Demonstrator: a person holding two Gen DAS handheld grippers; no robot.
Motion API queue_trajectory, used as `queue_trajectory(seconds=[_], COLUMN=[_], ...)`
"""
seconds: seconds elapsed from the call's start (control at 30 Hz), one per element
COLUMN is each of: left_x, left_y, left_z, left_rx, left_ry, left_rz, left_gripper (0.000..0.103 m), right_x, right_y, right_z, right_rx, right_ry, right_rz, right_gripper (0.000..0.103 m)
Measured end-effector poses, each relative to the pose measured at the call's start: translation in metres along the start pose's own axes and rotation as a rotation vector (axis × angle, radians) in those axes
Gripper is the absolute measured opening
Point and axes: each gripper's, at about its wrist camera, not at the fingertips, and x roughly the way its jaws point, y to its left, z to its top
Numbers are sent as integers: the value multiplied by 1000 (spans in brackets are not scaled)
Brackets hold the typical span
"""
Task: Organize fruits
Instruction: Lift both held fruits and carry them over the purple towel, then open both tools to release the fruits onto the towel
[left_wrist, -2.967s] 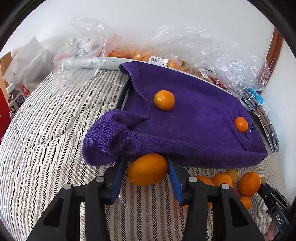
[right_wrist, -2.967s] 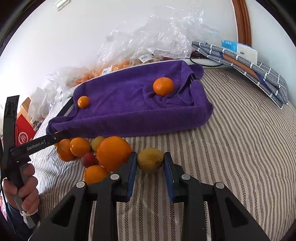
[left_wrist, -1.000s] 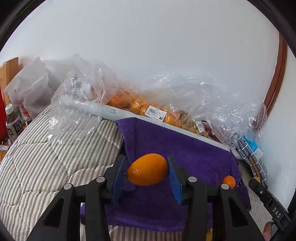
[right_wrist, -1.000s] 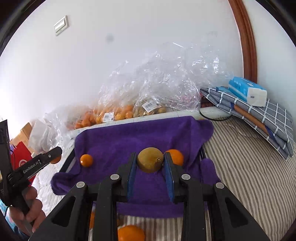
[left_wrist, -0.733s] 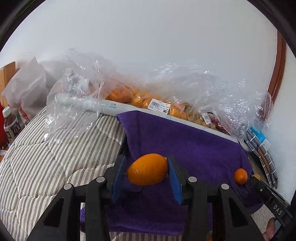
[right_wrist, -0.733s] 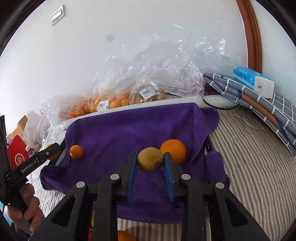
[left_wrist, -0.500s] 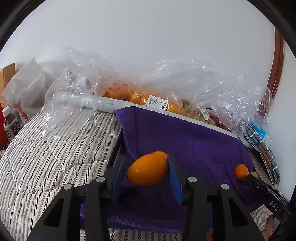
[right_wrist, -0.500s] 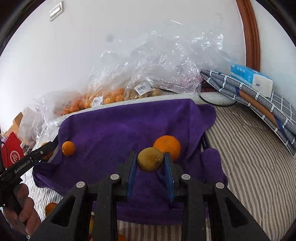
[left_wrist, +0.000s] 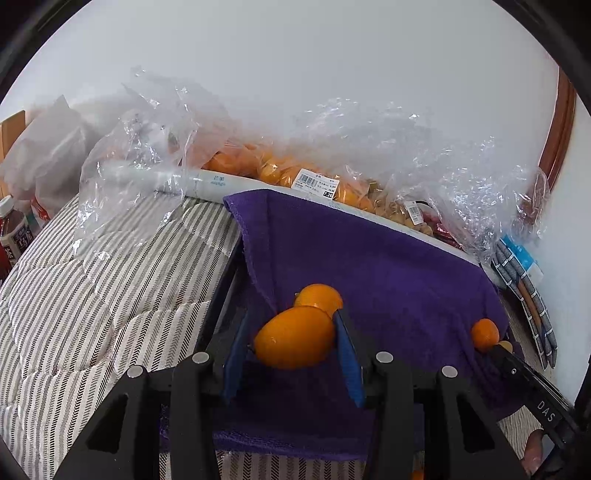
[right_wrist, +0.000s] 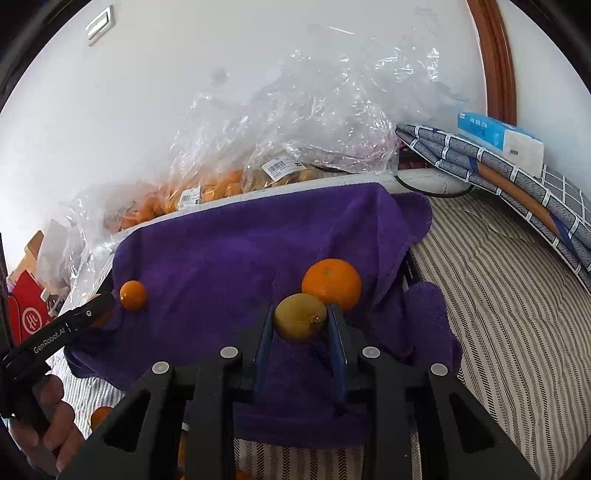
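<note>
Fruit held in both tongs, both poised over the purple towel (left_wrist: 388, 266) that lines a dark tray. Left gripper (left_wrist: 293, 345): blue pads clamped on an oval orange fruit (left_wrist: 294, 342), held clear of the cloth. Just beyond its tips, a round orange (left_wrist: 319, 297) rests on the towel, looking in contact with the held fruit. Farther off to its right, a small orange (left_wrist: 484, 334) sits by the towel's edge. Right gripper (right_wrist: 300, 325): pads closed on a yellow-green fruit (right_wrist: 300, 321). Just past its tips, slightly right, a mandarin (right_wrist: 331, 282) lies on the towel; whether the two touch is unclear. Well to its left, a small orange lies beside the other tong's tip. Behind the towel, clear plastic bags (right_wrist: 295, 147) of fruit lean against the wall. Striped bedding (left_wrist: 92, 295) lies underneath.
</note>
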Motion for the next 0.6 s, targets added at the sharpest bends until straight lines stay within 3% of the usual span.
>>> queue_trajectory(seconds=[0.6], left_x=[7], left_y=[-4], left_z=[-3], left_rx=[29], left_ry=[29], left_rz=[0], left_gripper=[43], right_x=[1], right_y=[-3], right_z=[1], right_rx=[5], right_ry=[9], right_rz=[-14], right_gripper=[29])
